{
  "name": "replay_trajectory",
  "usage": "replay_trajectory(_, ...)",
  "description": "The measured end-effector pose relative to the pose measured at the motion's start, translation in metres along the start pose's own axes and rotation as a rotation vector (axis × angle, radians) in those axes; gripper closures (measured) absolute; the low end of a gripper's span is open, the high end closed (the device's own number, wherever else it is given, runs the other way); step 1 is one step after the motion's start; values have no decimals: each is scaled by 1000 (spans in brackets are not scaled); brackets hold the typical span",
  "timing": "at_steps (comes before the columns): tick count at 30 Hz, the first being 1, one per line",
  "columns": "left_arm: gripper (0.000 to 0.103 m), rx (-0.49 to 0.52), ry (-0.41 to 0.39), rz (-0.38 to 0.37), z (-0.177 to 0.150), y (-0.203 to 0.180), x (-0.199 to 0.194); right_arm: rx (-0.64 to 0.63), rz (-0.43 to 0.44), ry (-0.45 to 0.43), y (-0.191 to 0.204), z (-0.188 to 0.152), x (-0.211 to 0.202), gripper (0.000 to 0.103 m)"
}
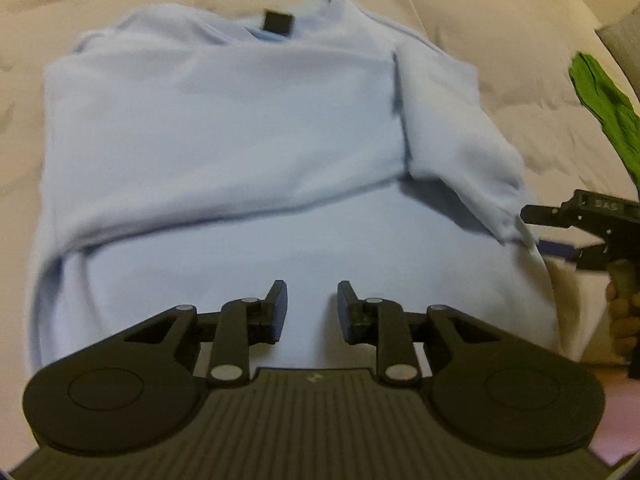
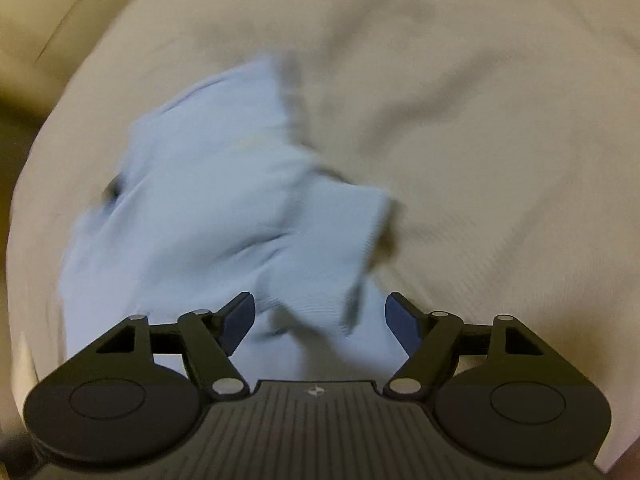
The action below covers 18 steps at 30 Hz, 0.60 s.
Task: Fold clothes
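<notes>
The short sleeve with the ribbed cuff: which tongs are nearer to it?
Right. The right tongs stand open around the sleeve cuff. The left tongs hover over the lower body of the light blue shirt, away from it.

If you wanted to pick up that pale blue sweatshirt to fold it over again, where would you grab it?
Probably by the bottom hem of the pale blue sweatshirt, nearest the left gripper, coming down from above at the two lower corners. Both sleeves already lie folded across the body, so lifting that free edge toward the collar label should halve it.
</notes>
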<state>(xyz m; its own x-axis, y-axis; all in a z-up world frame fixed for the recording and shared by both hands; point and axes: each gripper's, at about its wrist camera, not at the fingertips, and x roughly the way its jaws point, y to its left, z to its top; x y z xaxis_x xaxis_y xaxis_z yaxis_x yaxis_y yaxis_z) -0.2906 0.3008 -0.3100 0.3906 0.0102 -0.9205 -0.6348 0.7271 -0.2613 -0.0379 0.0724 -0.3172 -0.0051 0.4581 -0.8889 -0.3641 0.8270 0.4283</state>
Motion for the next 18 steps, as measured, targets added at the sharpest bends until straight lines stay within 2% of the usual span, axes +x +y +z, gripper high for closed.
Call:
replay_trajectory(1,79,15,-9,17,3,-1,0,29,13,-23,-4,2,4,50)
replay_trajectory(2,79,46,-16,37,5,-3,0,34,16,-42,-5,5,7,63)
replay_trajectory(3,79,87,-22,59,5,-7,0,-29,-9,-50,2,8,6,73)
replay_trajectory(4,79,131,-27,78,5,-10,-2,-85,-30,-65,7,11,4,90)
replay_trajectory(6,78,222,-37,115,3,-15,-5,-158,-50,-129,11,15,-15,100)
replay_trajectory(8,72,315,-51,141,4,-27,-2,-186,-95,-219,7,25,-38,100)
replay_trajectory(10,71,410,-74,161,6,-43,4,-189,-160,-327,-3,38,-64,100)
replay_trajectory(11,71,451,-84,168,8,-51,8,-186,-226,-390,-9,45,-76,101)
replay_trajectory(12,70,491,-96,173,11,-60,13,-175,-351,-469,-17,54,-87,100)
replay_trajectory(13,68,532,-108,179,13,-69,18,-154,-462,-532,-26,62,-98,93)
replay_trajectory(15,59,613,-128,187,20,-87,32,-57,-593,-566,-49,76,-111,77)
replay_trajectory(16,56,653,-140,188,24,-98,42,-8,-631,-576,-60,80,-117,66)
replay_trajectory(17,51,680,-144,185,26,-105,52,42,-589,-568,-69,78,-121,61)
replay_trajectory(18,50,697,-142,181,28,-110,61,86,-544,-559,-78,75,-124,53)
